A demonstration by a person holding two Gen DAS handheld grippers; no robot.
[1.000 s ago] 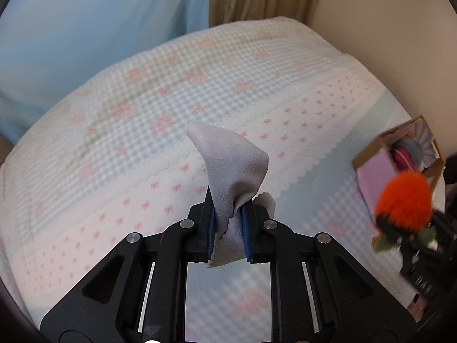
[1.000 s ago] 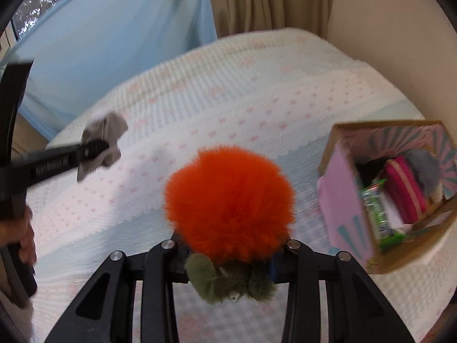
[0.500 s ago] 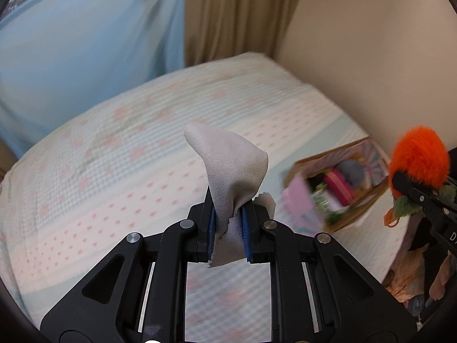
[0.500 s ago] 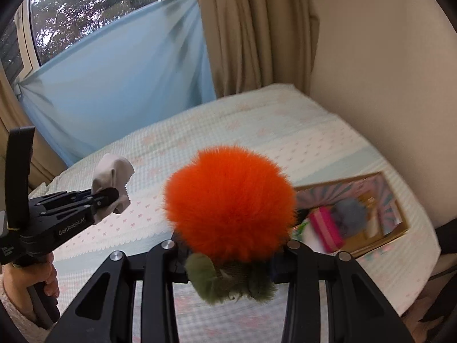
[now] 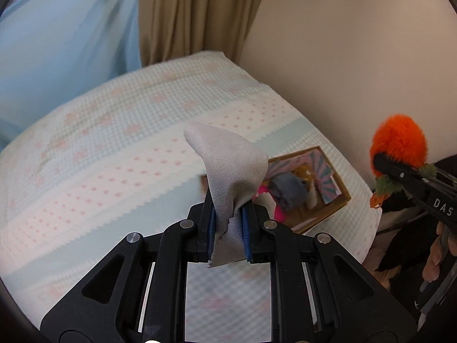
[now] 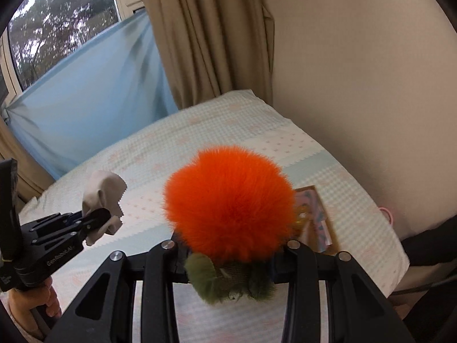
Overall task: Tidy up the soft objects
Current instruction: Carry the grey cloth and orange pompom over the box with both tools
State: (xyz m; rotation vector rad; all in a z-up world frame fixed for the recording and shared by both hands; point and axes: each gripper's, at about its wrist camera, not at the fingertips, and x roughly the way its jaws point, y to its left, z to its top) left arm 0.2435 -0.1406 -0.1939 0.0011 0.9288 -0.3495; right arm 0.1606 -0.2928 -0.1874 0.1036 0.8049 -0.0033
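Grey cloth point(image 5: 231, 177) is sitting pinched between our left gripper's point(image 5: 228, 228) narrow jaws in the left wrist view, standing up above the bed point(image 5: 114, 148). At 3 o'clock the cardboard box point(image 5: 328, 200) is lying on the bed with soft things inside, and our right gripper is carrying the orange pompom point(image 5: 398, 145) at the far edge.

In the right wrist view, our right gripper point(image 6: 228, 263) is clamping the pompom point(image 6: 228, 200) by its green base; the cloth point(image 6: 104, 197) is showing at 9 o'clock.
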